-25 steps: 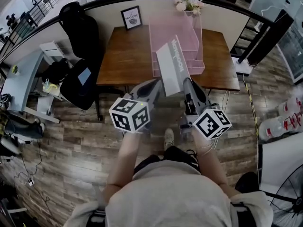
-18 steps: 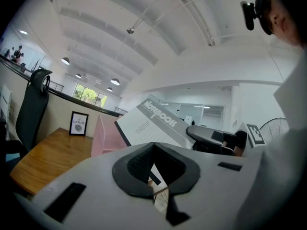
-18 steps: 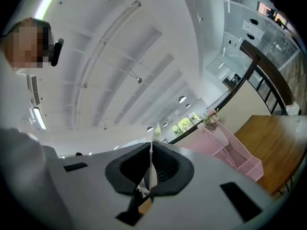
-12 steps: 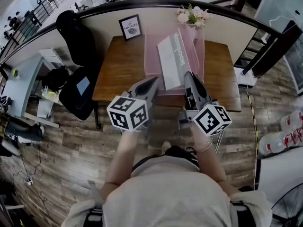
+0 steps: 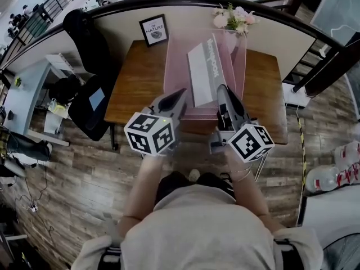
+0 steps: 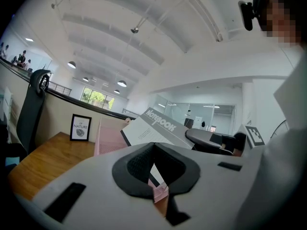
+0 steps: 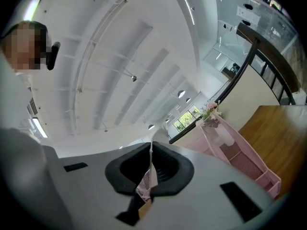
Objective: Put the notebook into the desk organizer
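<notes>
Carried farther, the notebook [image 5: 203, 75] now hangs over the pink desk organizer [image 5: 173, 66]; your left gripper [image 5: 182, 93] and right gripper [image 5: 220, 89] clamp its near edge, likely stiff and light.

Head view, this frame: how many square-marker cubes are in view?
2. The left cube sits on the left gripper, below-left of the notebook. The right cube sits on the right gripper, below-right of it. None looks hidden.
</notes>
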A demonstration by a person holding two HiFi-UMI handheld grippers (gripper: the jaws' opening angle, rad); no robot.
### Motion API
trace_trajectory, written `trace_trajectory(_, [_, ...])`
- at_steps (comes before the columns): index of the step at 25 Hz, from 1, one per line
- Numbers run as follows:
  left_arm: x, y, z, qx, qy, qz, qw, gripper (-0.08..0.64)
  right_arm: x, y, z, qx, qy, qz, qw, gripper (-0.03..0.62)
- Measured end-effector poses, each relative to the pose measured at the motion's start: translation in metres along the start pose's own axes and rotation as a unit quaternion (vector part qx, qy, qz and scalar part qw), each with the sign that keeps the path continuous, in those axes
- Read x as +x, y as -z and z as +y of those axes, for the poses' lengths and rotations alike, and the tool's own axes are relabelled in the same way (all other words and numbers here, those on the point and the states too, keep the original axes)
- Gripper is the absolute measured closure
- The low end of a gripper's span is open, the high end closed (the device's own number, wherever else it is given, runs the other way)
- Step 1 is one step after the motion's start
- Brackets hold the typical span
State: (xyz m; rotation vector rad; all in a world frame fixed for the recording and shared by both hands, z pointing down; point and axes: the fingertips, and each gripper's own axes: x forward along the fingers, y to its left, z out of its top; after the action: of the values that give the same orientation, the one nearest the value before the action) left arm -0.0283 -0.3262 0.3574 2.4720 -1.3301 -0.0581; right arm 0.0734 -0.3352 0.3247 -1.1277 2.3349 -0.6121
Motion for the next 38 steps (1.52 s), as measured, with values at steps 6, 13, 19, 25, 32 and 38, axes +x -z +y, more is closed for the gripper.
trace_trajectory(6, [0.009,0.006,0.005,0.002,0.006,0.012,0.9999,0.549,0.005,0.01,-0.01,0.009,0.006,0.003,1.0,0.572])
trace_trajectory(13, [0.019,0.006,0.008,-0.004,0.034,0.017,0.9993,0.549,0.009,0.009,-0.015,0.005,0.028,-0.015,0.999,0.572])
trace_trajectory(19, [0.018,-0.001,0.01,-0.004,0.057,0.024,0.9981,0.549,0.023,0.008,-0.017,0.007,0.048,-0.022,0.999,0.572])
trace_trajectory(25, [0.016,-0.007,0.015,0.001,0.066,0.026,0.9974,0.549,0.035,0.01,-0.013,0.015,0.05,-0.025,0.998,0.572])
trace_trajectory(32, [0.012,-0.01,0.022,-0.003,0.062,0.02,0.9979,0.549,0.049,0.009,-0.007,0.022,0.037,-0.028,0.999,0.572])
trace_trajectory(38, [0.01,-0.002,0.032,-0.017,0.061,0.027,0.9976,0.549,0.062,0.017,-0.005,0.029,0.042,-0.02,0.999,0.572])
